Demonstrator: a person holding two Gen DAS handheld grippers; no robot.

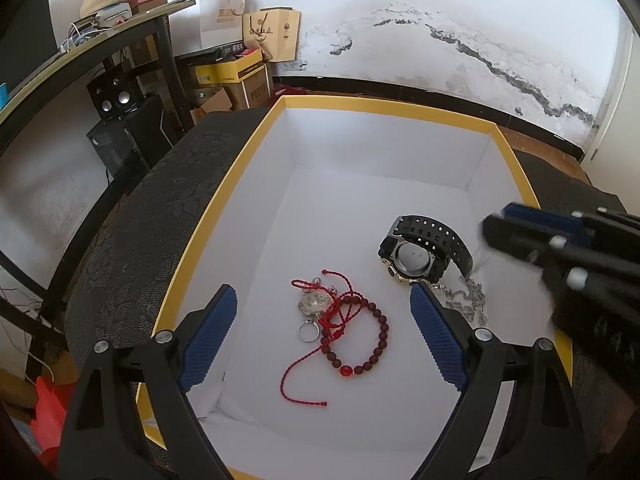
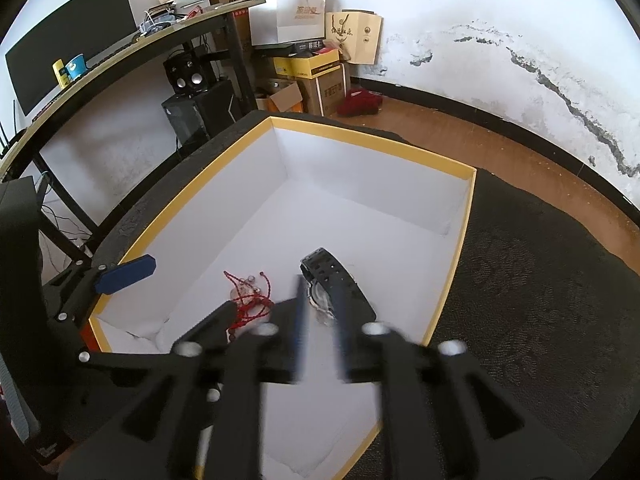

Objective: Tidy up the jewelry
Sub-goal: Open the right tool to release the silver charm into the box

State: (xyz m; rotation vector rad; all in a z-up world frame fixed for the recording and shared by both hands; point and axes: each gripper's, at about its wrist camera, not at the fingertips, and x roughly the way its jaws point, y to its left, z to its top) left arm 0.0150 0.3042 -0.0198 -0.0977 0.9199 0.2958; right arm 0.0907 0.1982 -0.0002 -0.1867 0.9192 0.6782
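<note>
A white box with a yellow rim (image 1: 256,132) (image 2: 360,136) holds the jewelry. A black watch (image 1: 424,248) (image 2: 332,272) lies face down at its right. A silver chain (image 1: 468,300) lies heaped just below the watch. Left of them are a dark red bead bracelet (image 1: 378,340), a red cord (image 1: 304,368) (image 2: 248,308), a silver pendant (image 1: 314,304) and a ring (image 1: 308,330). My left gripper (image 1: 323,292) hangs open above the bracelet pile, holding nothing. My right gripper (image 2: 320,292) (image 1: 496,226) is blurred, over the watch and chain, its blue pads apart with nothing gripped.
The box rests on a dark patterned cloth (image 1: 160,220) (image 2: 540,280). Behind it are a black-framed desk (image 2: 236,48), speakers (image 2: 188,74), cardboard boxes (image 2: 320,76) and paper bags (image 2: 288,12). Wooden floor (image 2: 460,136) runs along the stained wall.
</note>
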